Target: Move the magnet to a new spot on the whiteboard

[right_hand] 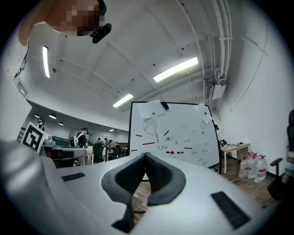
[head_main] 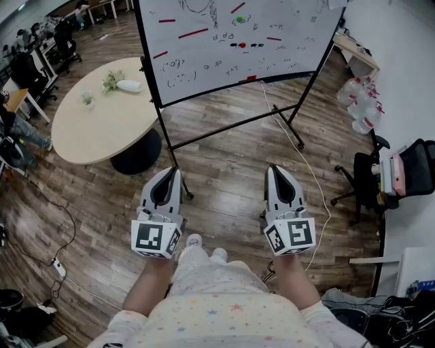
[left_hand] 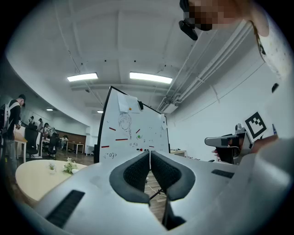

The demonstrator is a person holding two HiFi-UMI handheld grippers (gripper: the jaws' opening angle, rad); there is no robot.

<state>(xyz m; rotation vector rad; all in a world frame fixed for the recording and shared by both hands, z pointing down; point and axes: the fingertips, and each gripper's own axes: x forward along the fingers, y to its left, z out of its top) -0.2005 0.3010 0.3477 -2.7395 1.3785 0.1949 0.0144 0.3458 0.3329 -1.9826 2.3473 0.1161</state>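
The whiteboard (head_main: 224, 47) stands on a wheeled frame ahead of me, covered in small drawings. On it are several red strip magnets (head_main: 194, 32), a green round magnet (head_main: 239, 20) and a red round magnet (head_main: 242, 45) in a short row of black ones. My left gripper (head_main: 175, 171) and right gripper (head_main: 274, 168) are held low over the wood floor, well short of the board, both shut and empty. The left gripper view shows its closed jaws meeting (left_hand: 150, 153) below the board (left_hand: 133, 133). The right gripper view shows the same (right_hand: 146, 155), with the board (right_hand: 174, 133) beyond.
A round beige table (head_main: 88, 129) with a small plant and a white dish stands left of the board. The board's leg bars (head_main: 285, 126) and a white cable (head_main: 309, 160) cross the floor. A black office chair (head_main: 380, 180) and water bottles (head_main: 363, 102) are at right.
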